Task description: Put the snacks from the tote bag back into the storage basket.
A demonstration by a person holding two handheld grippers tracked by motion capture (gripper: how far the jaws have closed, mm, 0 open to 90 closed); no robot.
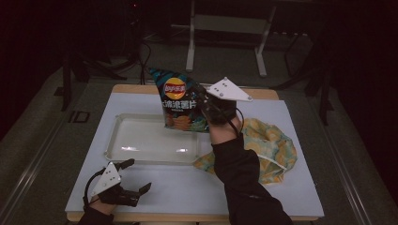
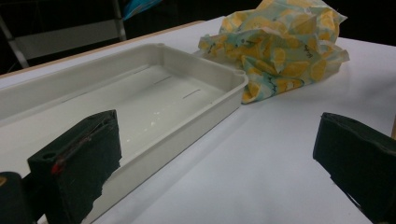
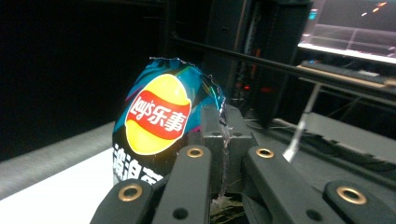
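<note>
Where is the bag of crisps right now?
In the high view, the crisp bag hangs pinched in the right tongs, above the white tray's far right corner.

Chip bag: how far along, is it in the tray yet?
Done: the right gripper is shut on the chip bag's side seam, bag lifted clear of the table. In hand: bag held over the white tray's far right corner. Left: lower and release; tray holds nothing yet. Left gripper waits open near the front edge.

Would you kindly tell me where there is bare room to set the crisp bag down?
The shallow white plastic tray is empty. Bare tabletop lies between it and the near edge. The crumpled yellow lemon-print bag crowds the right.
</note>
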